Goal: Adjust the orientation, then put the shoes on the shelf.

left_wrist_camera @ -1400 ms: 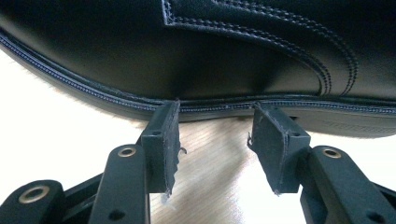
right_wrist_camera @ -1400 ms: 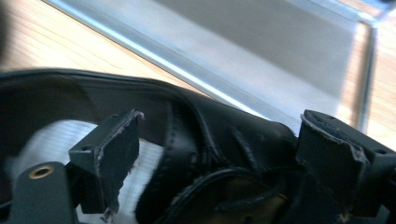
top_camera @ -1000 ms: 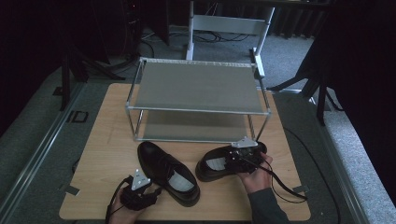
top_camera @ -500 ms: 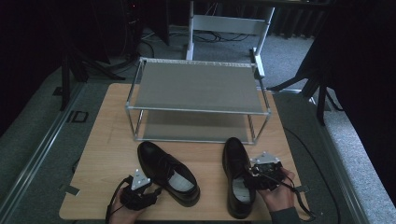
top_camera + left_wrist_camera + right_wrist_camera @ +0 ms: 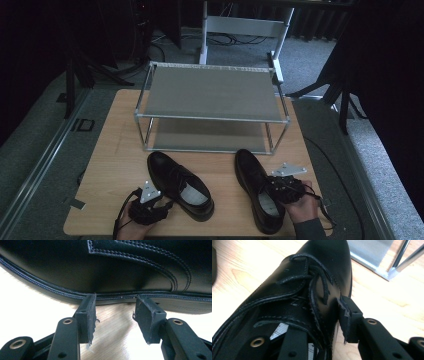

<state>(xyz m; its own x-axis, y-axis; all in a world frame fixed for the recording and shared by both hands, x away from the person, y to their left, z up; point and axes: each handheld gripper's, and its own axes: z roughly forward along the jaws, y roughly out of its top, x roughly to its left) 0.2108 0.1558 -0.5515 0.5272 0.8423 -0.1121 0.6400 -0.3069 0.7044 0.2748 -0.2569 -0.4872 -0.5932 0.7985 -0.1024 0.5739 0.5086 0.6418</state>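
Right tool [image 5: 274, 192], near desk edge, right of centre: one jaw inside the opening of the right black shoe [image 5: 257, 192], the other outside its side wall; jaws just closed in, pinching that wall beside the laces, as seen in the right gripper view [image 5: 334, 322]. Left tool [image 5: 155, 200], near edge, left of centre: jaws spread, tips just at the welt of the left black shoe [image 5: 180, 185], bare wood visible between them in the left gripper view [image 5: 116, 315]; whether tips touch the sole cannot be told. Left black shoe: on its sole on the desk [image 5: 115, 165], toe pointing away and to the left, heel toward the near edge, pale insole showing. Right black shoe: on its sole, toe pointing away toward the rack, heel near the front edge, well apart from the left shoe. Desk: light wood, rectangular. Shoe rack [image 5: 210, 95]: metal frame with two grey shelves, standing on the far half of the desk, just beyond both toes; a corner post and lower shelf also seen in the right gripper view [image 5: 392, 270]. Grey frame [image 5: 245, 25]: on the floor past the desk.
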